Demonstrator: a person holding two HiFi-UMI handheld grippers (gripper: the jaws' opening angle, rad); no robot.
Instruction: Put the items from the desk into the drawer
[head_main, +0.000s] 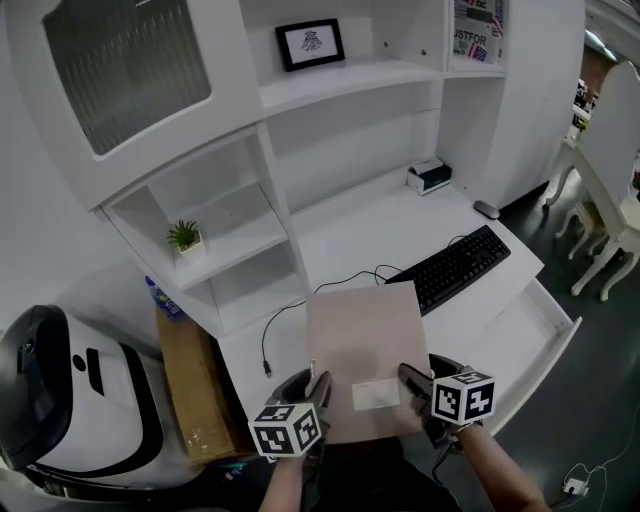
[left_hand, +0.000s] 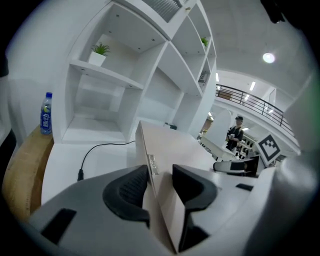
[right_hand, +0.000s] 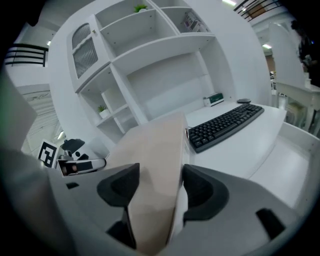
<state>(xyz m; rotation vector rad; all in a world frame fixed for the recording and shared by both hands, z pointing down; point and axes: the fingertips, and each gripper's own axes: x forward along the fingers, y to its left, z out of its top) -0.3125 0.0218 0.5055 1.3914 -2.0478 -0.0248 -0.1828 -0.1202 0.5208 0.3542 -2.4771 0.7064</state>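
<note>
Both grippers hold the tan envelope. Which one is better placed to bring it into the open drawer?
Right, probably. The right gripper holds the envelope at the edge nearer the open drawer, which lies on that side. The left gripper holds the far edge.

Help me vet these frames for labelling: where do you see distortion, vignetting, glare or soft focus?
Head view: evenly lit and sharp, shelves only mildly bowed. Left gripper view: strong fisheye, dark round border, ceiling lamp blown out, jaws soft up close. Right gripper view: same fisheye and dark border; brown package near the lens soft, keyboard crisp.
</note>
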